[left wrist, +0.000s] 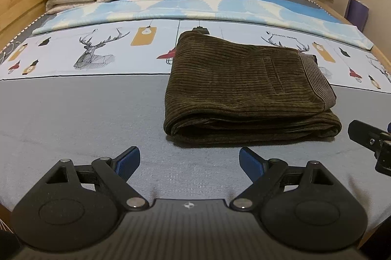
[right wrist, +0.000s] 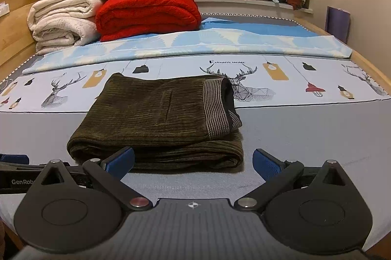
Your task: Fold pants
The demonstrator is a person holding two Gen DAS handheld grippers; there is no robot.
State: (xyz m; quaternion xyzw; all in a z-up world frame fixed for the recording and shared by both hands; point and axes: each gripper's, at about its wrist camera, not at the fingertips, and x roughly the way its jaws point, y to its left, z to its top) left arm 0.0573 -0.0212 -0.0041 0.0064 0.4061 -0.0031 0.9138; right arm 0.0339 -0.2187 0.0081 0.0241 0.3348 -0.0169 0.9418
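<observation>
– Are the pants [right wrist: 156, 123] looking finished?
– Seemingly: they're lying folded in a compact stack on the bed [right wrist: 305, 137]. Left gripper [left wrist: 189, 163] and right gripper [right wrist: 193, 162] are hovering spread apart, holding nothing.

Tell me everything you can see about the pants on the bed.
The pants are dark olive-brown corduroy, folded into a compact, thick rectangular stack of several layers. A striped ribbed waistband lies at its right end, and a pocket seam shows on top. The stack lies flat on the bed, across the grey sheet and the deer-print band. Both claws, left and right, are open just short of it, touching nothing.
</observation>
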